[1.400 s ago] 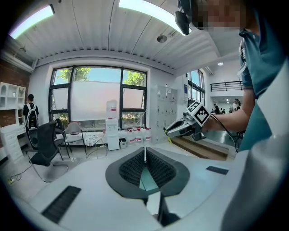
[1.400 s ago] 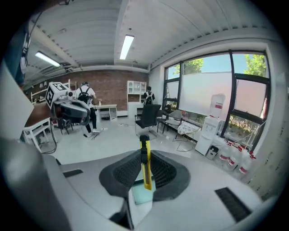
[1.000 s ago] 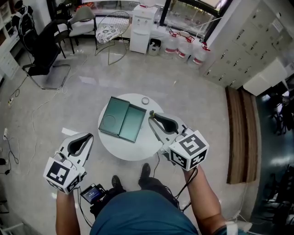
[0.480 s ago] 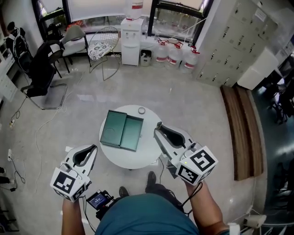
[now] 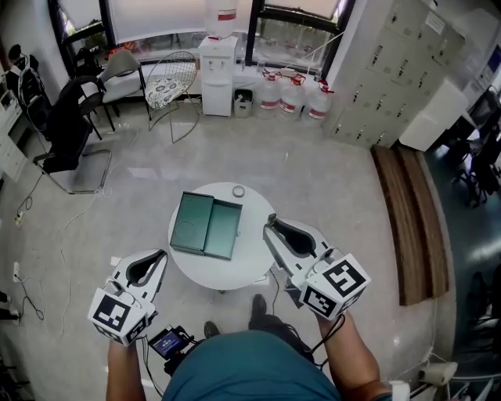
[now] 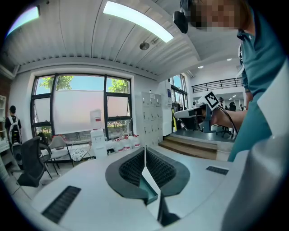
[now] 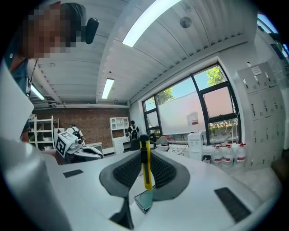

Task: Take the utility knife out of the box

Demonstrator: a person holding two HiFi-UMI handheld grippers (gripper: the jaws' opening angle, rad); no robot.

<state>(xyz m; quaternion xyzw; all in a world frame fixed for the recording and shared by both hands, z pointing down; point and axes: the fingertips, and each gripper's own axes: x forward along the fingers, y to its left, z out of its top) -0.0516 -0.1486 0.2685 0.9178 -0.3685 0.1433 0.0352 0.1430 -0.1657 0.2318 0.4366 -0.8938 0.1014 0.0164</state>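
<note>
Utility knife [image 7: 145, 164] out of the box [image 5: 205, 225], in your right gripper [image 5: 272, 224].
Its jaws are clamping narrowly on the yellow knife at the right edge of the round table [image 5: 252, 262], where the open box is lying. Your left gripper [image 5: 160, 255] is hovering near-left, jaws closed together and empty.

This is probably an office: grey lockers [image 5: 376, 86], a water dispenser [image 5: 217, 63] with spare water bottles [image 5: 291, 94], office chairs [image 5: 70, 117], wide windows [image 5: 156, 16].
</note>
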